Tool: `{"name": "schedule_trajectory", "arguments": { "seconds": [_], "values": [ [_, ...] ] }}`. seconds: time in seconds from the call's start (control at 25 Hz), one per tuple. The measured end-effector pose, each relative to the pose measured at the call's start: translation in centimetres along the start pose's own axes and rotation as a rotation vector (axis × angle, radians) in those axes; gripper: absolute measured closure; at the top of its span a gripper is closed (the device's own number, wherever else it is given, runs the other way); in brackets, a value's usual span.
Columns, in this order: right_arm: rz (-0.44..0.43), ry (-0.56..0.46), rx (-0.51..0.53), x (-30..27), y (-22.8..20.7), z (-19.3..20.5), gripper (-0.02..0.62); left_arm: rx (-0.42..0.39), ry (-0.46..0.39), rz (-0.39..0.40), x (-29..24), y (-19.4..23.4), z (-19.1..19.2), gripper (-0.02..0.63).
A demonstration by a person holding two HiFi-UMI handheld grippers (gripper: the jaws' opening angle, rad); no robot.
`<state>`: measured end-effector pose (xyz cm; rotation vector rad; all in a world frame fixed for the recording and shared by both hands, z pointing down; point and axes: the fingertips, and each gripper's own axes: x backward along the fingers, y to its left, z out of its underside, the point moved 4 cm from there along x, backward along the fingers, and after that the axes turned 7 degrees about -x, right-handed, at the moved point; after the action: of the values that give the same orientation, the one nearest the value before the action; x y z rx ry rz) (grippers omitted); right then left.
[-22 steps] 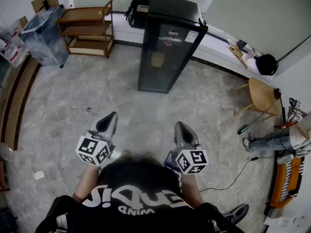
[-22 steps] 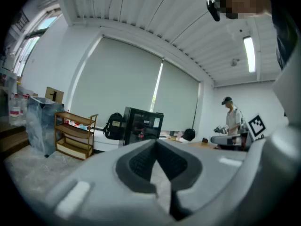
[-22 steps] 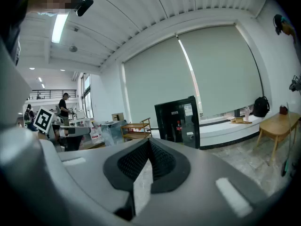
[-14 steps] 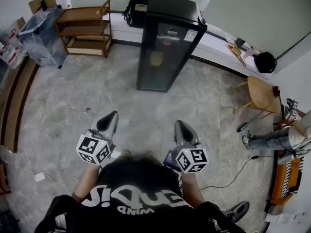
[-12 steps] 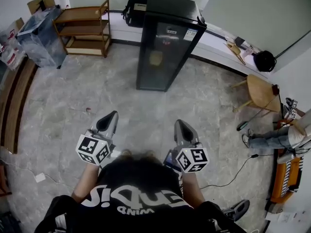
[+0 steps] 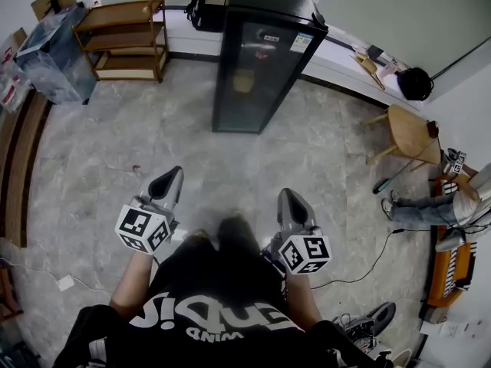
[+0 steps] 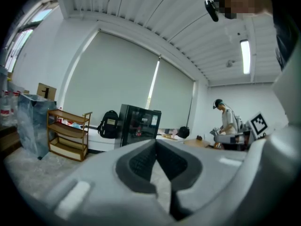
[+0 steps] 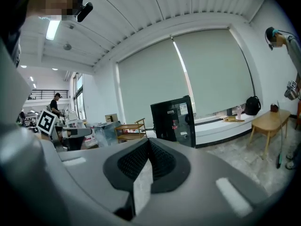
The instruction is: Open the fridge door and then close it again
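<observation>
The black glass-door fridge [image 6: 265,60] stands upright on the grey tiled floor [image 6: 153,136] with its back to a low white ledge [image 6: 337,64], its door flush against the cabinet. Both claws hang well short of the fridge, on its door side, with a wide stretch of bare floor between them and the door. The left claw [image 6: 173,173] sits a little to the left of the fridge's front and the right claw [image 6: 288,194] roughly in line with its right edge; both point toward it at a slight downward tilt. Each claw is clenched on nothing, its dark ribbed pads meeting at the tips, and neither touches the fridge. In both gripper views the fridge shows small and far beyond the closed tips. A black backpack [image 6: 205,2] leans just left of the fridge on the ledge, a wooden shelf rack [image 6: 123,37] stands farther left, and a wooden stool [image 6: 406,133] stands to the fridge's right.
</observation>
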<state>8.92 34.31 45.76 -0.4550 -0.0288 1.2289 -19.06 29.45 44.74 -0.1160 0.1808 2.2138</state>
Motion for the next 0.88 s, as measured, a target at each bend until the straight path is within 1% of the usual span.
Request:
{"name": "schedule_trajectory", "arguments": {
  "seconds": [0.2,0.44,0.64,0.88],
  "values": [
    [0.024,0.000,-0.007,-1.5,-2.0,-0.2,0.598,0.004,0.000,0.009,-2.5,0.7,0.2,0.606],
    [0.009,-0.001,-0.010,-6.6,-4.3,-1.5,0.598,0.001,-0.001,-0.010,-6.7,3.3,0.0,0.606],
    [-0.015,0.007,0.002,-12.0,-6.1,-3.6,0.598,0.009,0.000,-0.019,-11.2,5.9,-1.2,0.606],
    [-0.046,0.014,0.018,-19.0,-8.9,-7.4,0.598,0.023,-0.012,-0.027,-17.9,8.9,-3.4,0.606]
  ]
}}
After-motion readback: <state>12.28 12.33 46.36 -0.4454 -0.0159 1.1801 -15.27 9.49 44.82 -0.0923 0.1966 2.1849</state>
